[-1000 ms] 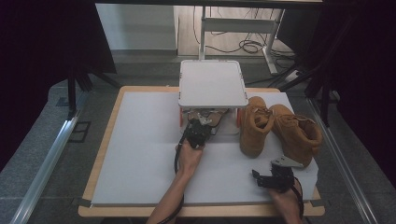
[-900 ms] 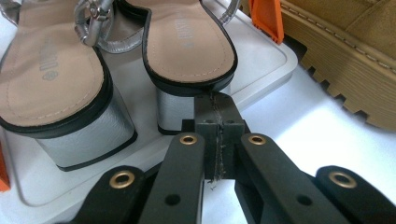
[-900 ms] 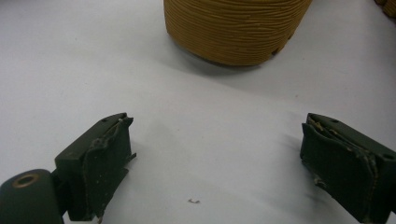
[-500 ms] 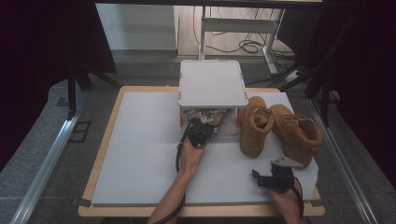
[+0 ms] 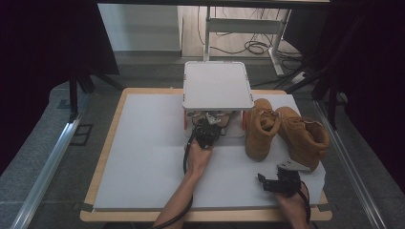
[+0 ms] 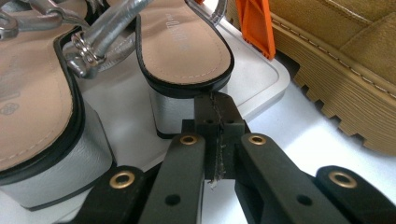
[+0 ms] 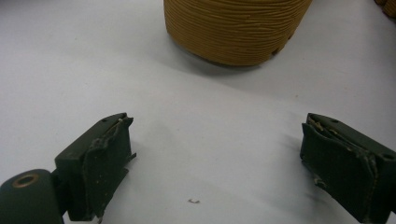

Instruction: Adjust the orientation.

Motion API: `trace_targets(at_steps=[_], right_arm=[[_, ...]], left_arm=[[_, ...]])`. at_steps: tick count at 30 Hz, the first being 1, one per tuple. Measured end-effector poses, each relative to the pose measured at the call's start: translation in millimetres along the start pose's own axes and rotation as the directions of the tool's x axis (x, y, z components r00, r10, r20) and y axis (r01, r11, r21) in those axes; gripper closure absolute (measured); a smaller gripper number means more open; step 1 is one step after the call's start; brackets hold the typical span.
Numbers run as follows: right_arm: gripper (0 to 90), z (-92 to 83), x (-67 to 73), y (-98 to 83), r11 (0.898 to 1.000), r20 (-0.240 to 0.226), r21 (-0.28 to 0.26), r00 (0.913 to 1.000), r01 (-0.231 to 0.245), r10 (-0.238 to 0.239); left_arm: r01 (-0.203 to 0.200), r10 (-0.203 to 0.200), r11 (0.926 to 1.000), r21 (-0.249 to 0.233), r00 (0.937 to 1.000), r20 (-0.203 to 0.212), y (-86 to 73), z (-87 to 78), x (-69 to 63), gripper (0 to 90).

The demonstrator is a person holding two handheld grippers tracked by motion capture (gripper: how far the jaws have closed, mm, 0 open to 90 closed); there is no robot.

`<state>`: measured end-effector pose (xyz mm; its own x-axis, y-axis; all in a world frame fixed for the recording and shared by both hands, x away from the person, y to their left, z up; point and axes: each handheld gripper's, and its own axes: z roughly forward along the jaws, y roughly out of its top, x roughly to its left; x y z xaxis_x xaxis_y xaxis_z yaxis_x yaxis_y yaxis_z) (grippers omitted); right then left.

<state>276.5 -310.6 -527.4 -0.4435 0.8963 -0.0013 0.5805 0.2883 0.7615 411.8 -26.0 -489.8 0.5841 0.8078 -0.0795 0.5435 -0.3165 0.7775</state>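
The left gripper (image 6: 215,140) is clenched, its two black jaws pressed flat together with nothing between them, their tips just at the back of the silver block heel (image 6: 175,109) of a sandal (image 6: 182,44). That sandal, tan insole edged in black with metallic silver straps, stands on the lower tray (image 6: 261,77) of a small white two-tier rack (image 5: 217,86), heel towards the person; its mate (image 6: 37,116) sits just beside it on the same tray. In the high view the left gripper (image 5: 206,130) reaches under the rack's top shelf. An orange bracket (image 6: 254,28) marks the rack's corner, and past it the ridged sole of a tan suede boot (image 6: 350,60) stands on the white table surface (image 5: 143,152).

The right gripper (image 7: 215,163) is released, jaws wide apart over bare table, well short of the boot's heel (image 7: 233,28).

The sandal looks light and its block heel stiff, though the glossy silver covering may be slippery; the straps look thin and floppy. The firmest hold is likely across the heel block or the rigid rear edge of the sole, which would need the jaws opened first.
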Motion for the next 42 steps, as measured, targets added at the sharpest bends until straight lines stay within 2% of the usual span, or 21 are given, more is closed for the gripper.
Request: trace_targets(at_steps=[11,13,18,26,33,37,42], right_arm=[[8.8,0.0,0.0,0.0,1.000,0.000,0.000,1.0000,0.000,0.000],[8.8,0.0,0.0,0.0,1.000,0.000,0.000,1.0000,0.000,0.000],[8.8,0.0,0.0,0.0,1.000,0.000,0.000,1.0000,0.000,0.000],[8.8,0.0,0.0,-0.1,1.000,0.000,0.000,1.0000,0.001,-0.001],[8.8,0.0,0.0,-0.1,1.000,0.000,0.000,1.0000,0.001,-0.001],[8.8,0.0,0.0,-0.1,1.000,0.000,0.000,1.0000,0.002,-0.002],[8.7,0.0,0.1,-0.1,1.000,0.001,-0.001,1.0000,0.000,0.000]], left_arm=[[-0.003,0.003,1.0000,0.007,1.0000,0.001,4.5,5.3,0.4,89.7],[0.009,-0.009,0.9999,0.007,0.9999,0.005,4.9,7.0,0.8,89.7],[-0.001,0.001,0.9999,0.013,1.0000,0.003,6.6,7.5,1.0,89.6],[-0.015,0.015,0.9996,0.023,0.9999,0.000,5.1,5.9,-2.6,82.5],[-0.014,0.013,0.9997,0.020,0.9998,0.013,1.8,-2.7,-3.6,70.9],[-0.036,0.035,0.9990,0.028,0.9991,0.024,0.9,-10.5,-4.5,55.9],[-0.056,0.055,0.9982,0.021,0.9979,0.033,-2.3,-18.7,-4.2,43.5]])
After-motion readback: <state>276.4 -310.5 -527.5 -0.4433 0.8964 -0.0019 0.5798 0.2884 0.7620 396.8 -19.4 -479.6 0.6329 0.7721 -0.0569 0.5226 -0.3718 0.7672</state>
